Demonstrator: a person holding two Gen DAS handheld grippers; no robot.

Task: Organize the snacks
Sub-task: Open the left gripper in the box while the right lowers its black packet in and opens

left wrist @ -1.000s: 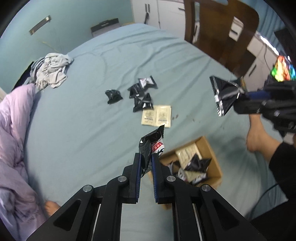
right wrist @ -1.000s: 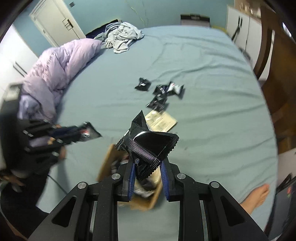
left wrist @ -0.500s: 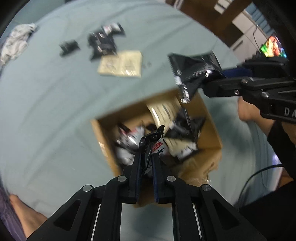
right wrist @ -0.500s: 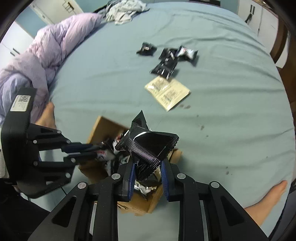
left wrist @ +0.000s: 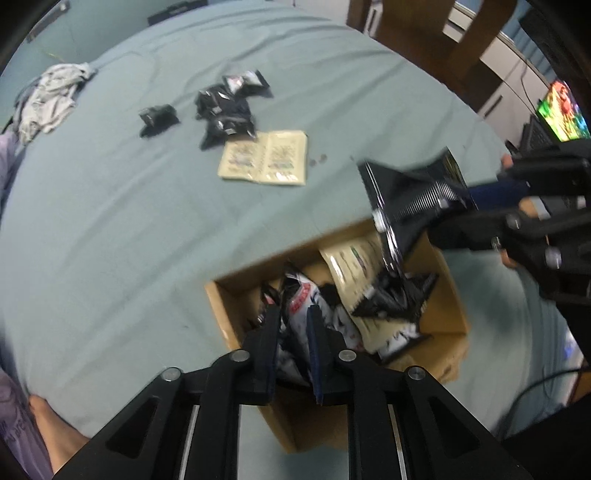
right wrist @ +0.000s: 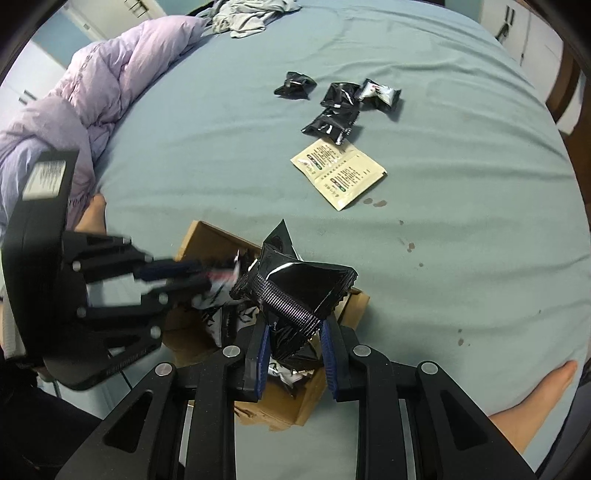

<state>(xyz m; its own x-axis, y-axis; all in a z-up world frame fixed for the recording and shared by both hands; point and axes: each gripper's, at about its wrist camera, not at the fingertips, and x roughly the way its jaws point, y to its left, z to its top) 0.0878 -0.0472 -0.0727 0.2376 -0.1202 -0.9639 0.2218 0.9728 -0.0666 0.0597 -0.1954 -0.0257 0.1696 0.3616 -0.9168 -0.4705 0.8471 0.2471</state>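
Observation:
An open cardboard box (left wrist: 452, 291) (right wrist: 190, 236) with several snack packets inside sits on the blue-grey bed. My left gripper (left wrist: 293, 310) (right wrist: 205, 275) reaches down into it. Its jaws are opening, with a black, white and red packet (left wrist: 301, 306) loose between them. My right gripper (right wrist: 294, 325) (left wrist: 454, 210) hangs over the box's far side, shut on a shiny black packet (right wrist: 306, 280) (left wrist: 406, 192). Further up the bed lie several loose black packets (left wrist: 225, 107) (right wrist: 336, 107) and a beige double sachet (left wrist: 266, 158) (right wrist: 340, 173).
A purple duvet (right wrist: 92, 103) is bunched along the bed's left side, with grey clothing (right wrist: 251, 11) (left wrist: 51, 96) at the far end. A person's bare feet (right wrist: 532, 398) (left wrist: 55, 432) rest beside the box. A wooden chair (left wrist: 436, 37) and a lit screen (left wrist: 561, 114) stand past the bed.
Both grippers have come down from above the bed to the box. The left jaws have spread apart around the red-marked packet inside the box. The right grip is unchanged.

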